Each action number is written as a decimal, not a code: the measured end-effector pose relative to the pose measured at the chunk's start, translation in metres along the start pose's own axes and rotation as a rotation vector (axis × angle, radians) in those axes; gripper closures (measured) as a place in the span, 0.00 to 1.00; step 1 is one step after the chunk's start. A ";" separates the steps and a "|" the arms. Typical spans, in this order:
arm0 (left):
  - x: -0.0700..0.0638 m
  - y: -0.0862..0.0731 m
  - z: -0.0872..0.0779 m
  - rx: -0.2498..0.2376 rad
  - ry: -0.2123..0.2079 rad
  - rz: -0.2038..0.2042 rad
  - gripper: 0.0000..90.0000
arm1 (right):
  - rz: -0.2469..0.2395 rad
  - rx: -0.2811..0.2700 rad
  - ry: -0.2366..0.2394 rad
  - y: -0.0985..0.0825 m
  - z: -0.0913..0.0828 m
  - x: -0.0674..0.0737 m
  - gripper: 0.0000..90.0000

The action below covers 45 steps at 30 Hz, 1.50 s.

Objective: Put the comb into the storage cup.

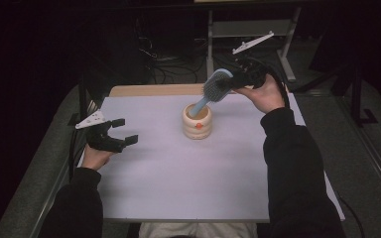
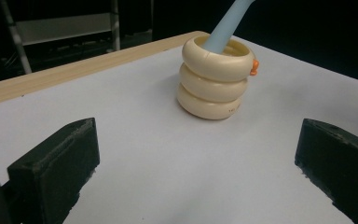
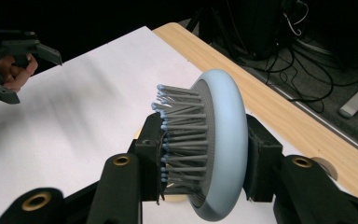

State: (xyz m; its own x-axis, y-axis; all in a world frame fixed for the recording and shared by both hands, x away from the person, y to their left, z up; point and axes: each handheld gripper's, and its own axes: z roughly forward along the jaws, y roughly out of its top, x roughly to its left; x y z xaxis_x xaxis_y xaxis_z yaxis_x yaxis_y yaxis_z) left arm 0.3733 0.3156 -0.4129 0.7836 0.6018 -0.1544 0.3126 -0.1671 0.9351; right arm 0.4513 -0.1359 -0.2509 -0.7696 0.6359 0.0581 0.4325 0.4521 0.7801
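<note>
Dark sleeves come in from the bottom of the high view, and between them lies a wide stretch of bare white tabletop (image 1: 188, 173), lots of room there. On the left, the left gripper (image 1: 121, 132) hovers near the table's left edge with its black jaws spread wide and nothing between them; its own view looks across open white surface straight at the holder. Middle of the table now: a cream holder shaped like three stacked rings (image 1: 197, 122), glossy, with a small orange knob on its side, standing upright and well clear of every edge. Up and to the right, the right gripper (image 1: 234, 82) is clamped on the head of a pale blue oval hairbrush with grey bristles (image 1: 216, 87), pads pressing the bristle face on one side and the smooth rounded back on the other. The brush slants down, its slim blue handle dipping into the holder's open mouth. Beyond, a strip of light wooden table edge (image 1: 154, 90), then dark floor with cables.
</note>
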 end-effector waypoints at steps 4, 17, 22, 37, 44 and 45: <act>0.001 -0.002 0.000 0.007 -0.002 -0.007 0.00 | 0.017 0.022 0.019 -0.003 0.009 -0.004 0.63; 0.002 -0.002 -0.003 -0.024 0.004 -0.028 0.00 | 0.038 0.093 0.042 -0.012 0.045 -0.007 0.63; 0.001 -0.003 -0.002 -0.005 0.006 -0.018 0.00 | 0.059 0.104 0.065 -0.015 0.055 -0.011 0.62; -0.001 -0.006 0.002 0.044 0.003 0.002 0.00 | 0.145 0.094 0.072 -0.022 0.060 -0.020 0.55; -0.002 -0.008 0.004 0.065 -0.010 0.009 0.00 | 0.146 0.126 0.060 -0.024 0.064 -0.019 0.33; -0.002 -0.008 0.004 0.067 -0.015 0.011 0.00 | 0.138 0.133 0.052 -0.025 0.065 -0.019 0.30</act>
State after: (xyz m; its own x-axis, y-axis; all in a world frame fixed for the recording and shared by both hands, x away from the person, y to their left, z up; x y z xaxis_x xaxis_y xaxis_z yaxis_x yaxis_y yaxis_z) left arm 0.3710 0.3126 -0.4217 0.7950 0.5879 -0.1494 0.3389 -0.2262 0.9132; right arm 0.4858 -0.1189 -0.3117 -0.7205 0.6659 0.1935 0.5909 0.4436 0.6738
